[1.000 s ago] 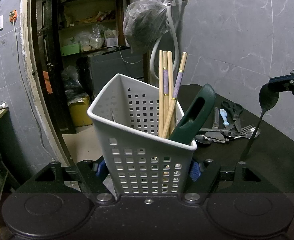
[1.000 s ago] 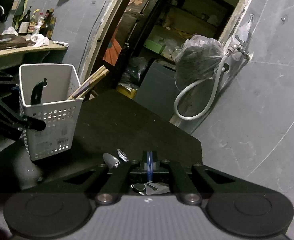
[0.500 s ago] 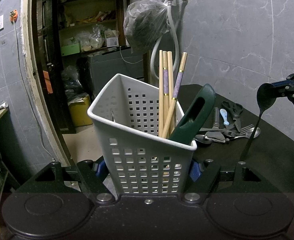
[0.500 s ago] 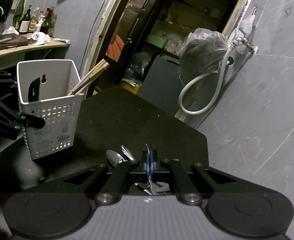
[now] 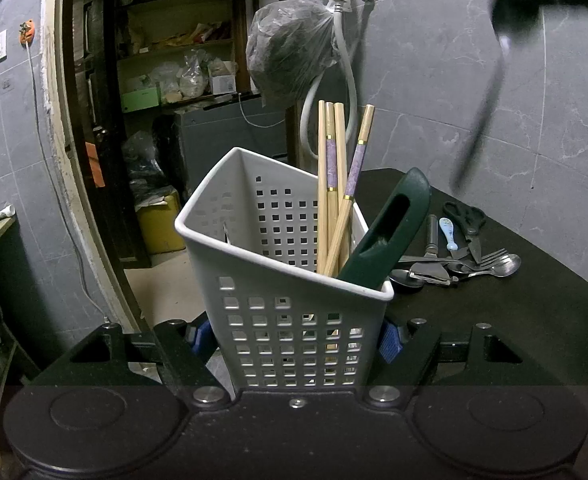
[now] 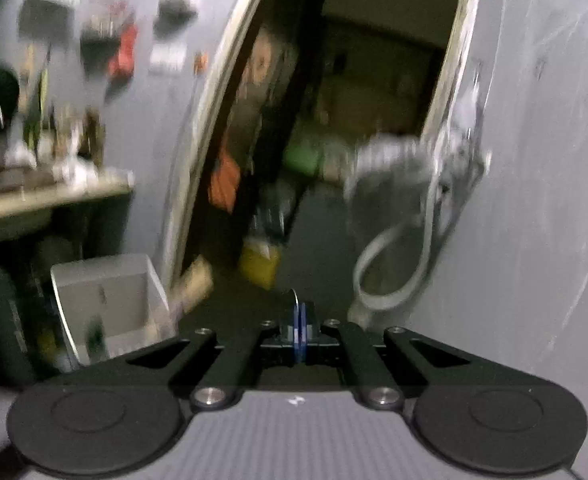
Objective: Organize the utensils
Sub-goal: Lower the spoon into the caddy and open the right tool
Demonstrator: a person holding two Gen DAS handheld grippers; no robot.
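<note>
My left gripper [image 5: 296,334] is shut on a white perforated basket [image 5: 285,280] that holds several chopsticks [image 5: 336,184] and a dark green-handled tool [image 5: 386,232]. My right gripper [image 6: 298,332] is shut on a metal spoon [image 5: 490,80], pinched at the bowl, with the handle hanging down. In the left wrist view the spoon is blurred, high at the upper right, well above the table. The basket shows blurred at the lower left of the right wrist view [image 6: 109,304]. A pile of utensils [image 5: 458,258] lies on the dark table [image 5: 494,320]: spoons, fork, scissors, a small blue-handled spoon.
A grey tiled wall [image 5: 474,120] stands behind the table. A tap with a hose and a hanging plastic bag [image 5: 289,52] is above the basket. A doorway to a cluttered storeroom [image 5: 173,80] is at the left.
My right gripper has lifted the spoon sharply upward and toward the basket; its view is now motion-blurred. The left gripper and basket have not moved.
</note>
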